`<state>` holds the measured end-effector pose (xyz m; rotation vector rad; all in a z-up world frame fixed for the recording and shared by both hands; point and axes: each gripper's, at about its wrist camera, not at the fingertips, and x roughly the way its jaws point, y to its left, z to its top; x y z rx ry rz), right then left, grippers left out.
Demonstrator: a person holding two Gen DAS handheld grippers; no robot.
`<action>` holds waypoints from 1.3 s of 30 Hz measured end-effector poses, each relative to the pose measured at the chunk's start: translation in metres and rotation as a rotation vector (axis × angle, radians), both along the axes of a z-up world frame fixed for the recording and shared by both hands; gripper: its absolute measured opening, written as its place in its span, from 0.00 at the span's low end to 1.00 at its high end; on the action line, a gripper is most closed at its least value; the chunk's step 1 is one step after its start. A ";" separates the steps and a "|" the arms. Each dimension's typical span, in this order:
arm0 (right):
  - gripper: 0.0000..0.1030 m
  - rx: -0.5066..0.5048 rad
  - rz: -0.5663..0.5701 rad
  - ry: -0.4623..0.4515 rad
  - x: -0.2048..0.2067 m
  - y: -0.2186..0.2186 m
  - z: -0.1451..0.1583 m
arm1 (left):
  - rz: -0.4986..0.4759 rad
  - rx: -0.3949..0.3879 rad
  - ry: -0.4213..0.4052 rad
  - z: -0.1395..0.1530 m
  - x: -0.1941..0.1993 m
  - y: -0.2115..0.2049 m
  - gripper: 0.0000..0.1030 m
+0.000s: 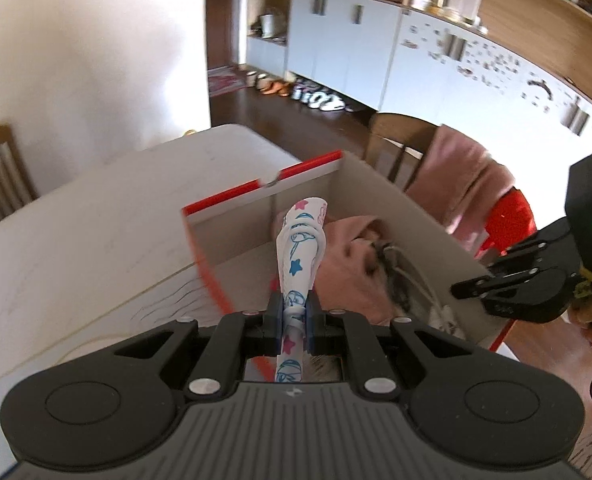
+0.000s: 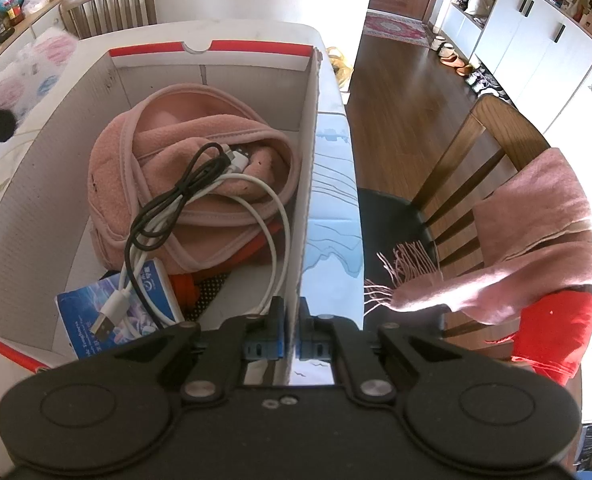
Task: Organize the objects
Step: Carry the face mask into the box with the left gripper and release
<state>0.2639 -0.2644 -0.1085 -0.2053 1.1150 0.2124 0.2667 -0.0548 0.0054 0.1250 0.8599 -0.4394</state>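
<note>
Printed sock [image 1: 299, 256], soft, light and floppy, is clamped low centre of the left view by the left gripper [image 1: 294, 312], jaws nearly shut on it, above the cardboard box [image 1: 375, 184]. A grip at mid-length is judged adequate. At lower centre of the right view, the box's thin stiff side wall is pinched by the right gripper [image 2: 292, 334].

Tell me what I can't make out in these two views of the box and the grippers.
- Left wrist view: the lower end of the patterned cloth disappears behind the left gripper.
- Left wrist view: the cables in the box are blurred.
- Right wrist view: the red item is mostly buried under the pink fleece.
- Right wrist view: the left gripper is cut off by the left edge.
- Right wrist view: the blue pack has print too small to read.
</note>
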 end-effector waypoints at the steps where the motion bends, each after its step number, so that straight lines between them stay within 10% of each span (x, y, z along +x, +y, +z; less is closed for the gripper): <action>1: 0.04 0.001 0.000 0.000 0.000 0.000 0.000 | -0.012 0.004 -0.002 0.001 0.001 -0.004 0.09; 39: 0.03 0.020 -0.003 0.008 0.000 0.002 0.001 | -0.181 0.268 0.066 -0.068 0.080 -0.106 0.13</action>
